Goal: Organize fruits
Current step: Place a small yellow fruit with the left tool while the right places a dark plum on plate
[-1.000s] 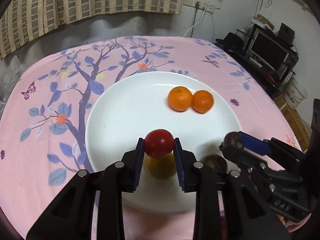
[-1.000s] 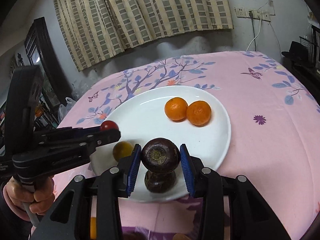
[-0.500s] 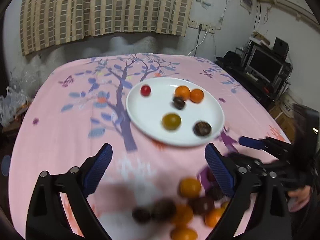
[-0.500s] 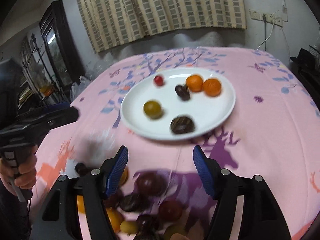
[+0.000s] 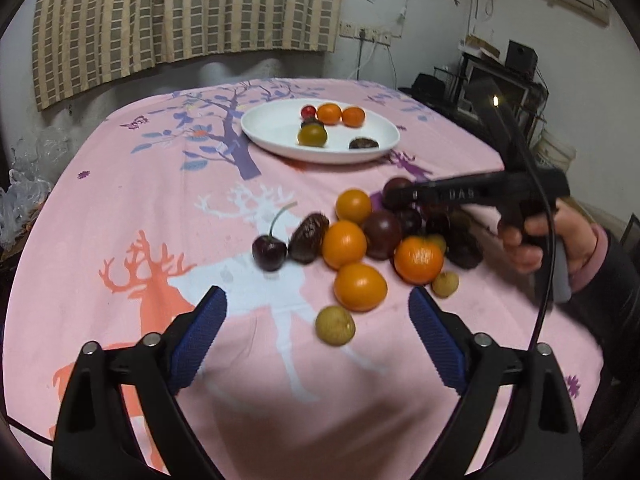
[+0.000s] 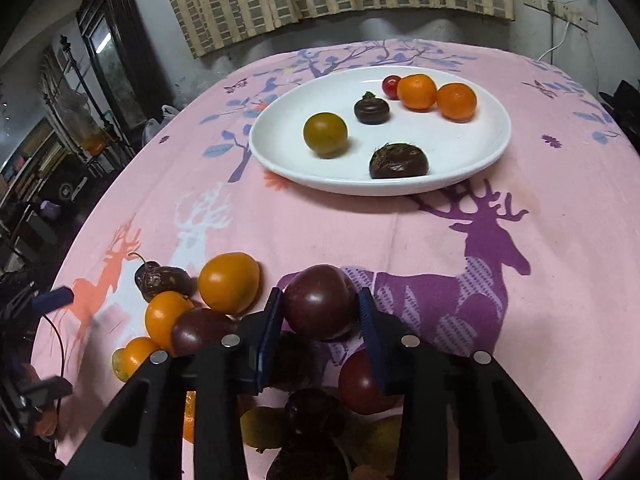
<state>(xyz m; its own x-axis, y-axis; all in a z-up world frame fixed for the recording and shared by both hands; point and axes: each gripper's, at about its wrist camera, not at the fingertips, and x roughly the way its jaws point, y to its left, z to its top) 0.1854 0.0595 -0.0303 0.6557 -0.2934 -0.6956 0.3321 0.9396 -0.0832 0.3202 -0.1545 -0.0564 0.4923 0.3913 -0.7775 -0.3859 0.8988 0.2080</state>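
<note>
Right gripper (image 6: 320, 312) fingers closing round a dark purple tomato (image 6: 319, 307) in the pile near the desk's front edge; left gripper (image 5: 318, 316) spread wide, narrowing, nothing between.

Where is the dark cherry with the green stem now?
In the left wrist view the cherry lies on the pink cloth at the left edge of the fruit pile, touching a wrinkled brown fruit.

You have a pink tablecloth (image 5: 132, 208) with printed trees and deer filling the middle of both views. Along the top hangs a striped curtain (image 5: 180, 16). At upper right of the left view you see a wall socket (image 5: 364, 32) and a dark screen (image 5: 496, 88); at upper left of the right view, a tall dark cabinet (image 6: 108, 44)
</note>
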